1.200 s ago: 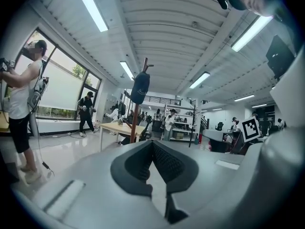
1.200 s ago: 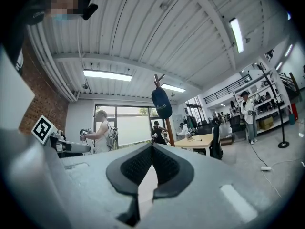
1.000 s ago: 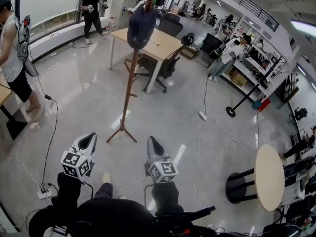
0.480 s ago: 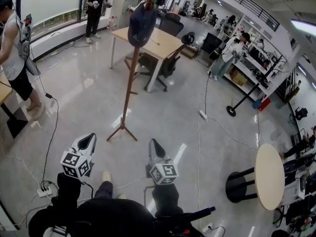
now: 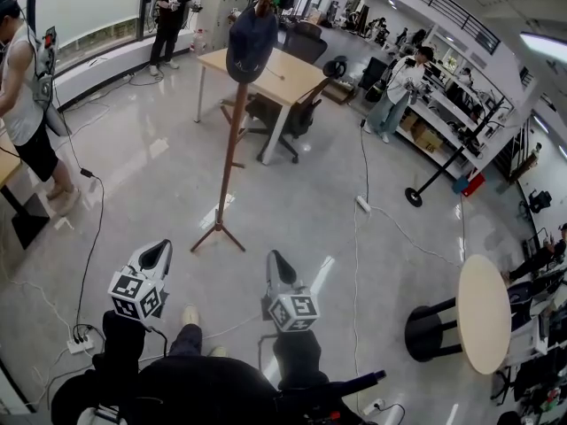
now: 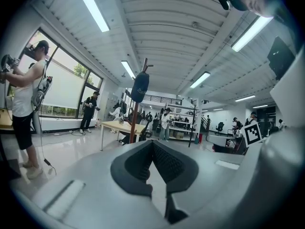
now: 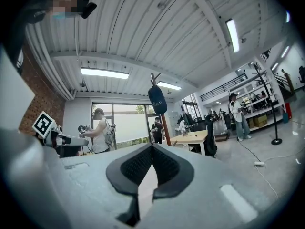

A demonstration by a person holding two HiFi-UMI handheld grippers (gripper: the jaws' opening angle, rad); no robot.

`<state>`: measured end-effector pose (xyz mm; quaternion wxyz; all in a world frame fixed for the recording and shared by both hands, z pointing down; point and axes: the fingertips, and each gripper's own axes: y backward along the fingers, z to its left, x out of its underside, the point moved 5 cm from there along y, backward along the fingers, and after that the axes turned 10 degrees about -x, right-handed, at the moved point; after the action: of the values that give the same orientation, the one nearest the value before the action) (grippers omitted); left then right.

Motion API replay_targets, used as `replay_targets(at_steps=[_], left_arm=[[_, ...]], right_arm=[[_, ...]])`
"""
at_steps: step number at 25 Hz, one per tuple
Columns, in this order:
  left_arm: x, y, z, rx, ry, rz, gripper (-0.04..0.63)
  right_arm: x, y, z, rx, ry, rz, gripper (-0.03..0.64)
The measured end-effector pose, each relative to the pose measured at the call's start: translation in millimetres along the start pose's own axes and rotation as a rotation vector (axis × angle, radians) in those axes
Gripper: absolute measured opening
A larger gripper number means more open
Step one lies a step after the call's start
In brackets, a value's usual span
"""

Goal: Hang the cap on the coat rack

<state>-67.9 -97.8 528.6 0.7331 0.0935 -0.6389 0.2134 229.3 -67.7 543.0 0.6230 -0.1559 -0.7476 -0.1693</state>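
A dark blue cap (image 5: 251,44) hangs on the top of a wooden coat rack (image 5: 229,153) that stands on the floor ahead of me. Both grippers are low, close to my body and well short of the rack's feet. My left gripper (image 5: 158,253) is shut with nothing in it, and my right gripper (image 5: 277,264) is shut and empty too. In the left gripper view the cap (image 6: 139,87) shows far beyond the closed jaws (image 6: 152,144). The right gripper view also has the cap (image 7: 157,100) high on the pole, far past its closed jaws (image 7: 152,149).
A wooden table (image 5: 266,73) with an office chair (image 5: 283,118) stands behind the rack. A person (image 5: 22,104) stands at the left. Cables and a power strip (image 5: 78,345) lie on the floor at the left. A round table (image 5: 483,317) and a black stool (image 5: 430,335) are at the right.
The right gripper has edged slightly to the right. The cap stays on the rack. A person in the background at the right has walked to the left.
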Motion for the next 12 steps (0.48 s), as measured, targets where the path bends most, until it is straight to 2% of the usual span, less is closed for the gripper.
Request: replay_targets(at_steps=[12], left_arm=[[-3.5,1.6,-2.9,0.005,-0.008,-0.01,0.0]], right_arm=[[0.3,3.9,-0.7,0.005,0.008,0.013,0.003]])
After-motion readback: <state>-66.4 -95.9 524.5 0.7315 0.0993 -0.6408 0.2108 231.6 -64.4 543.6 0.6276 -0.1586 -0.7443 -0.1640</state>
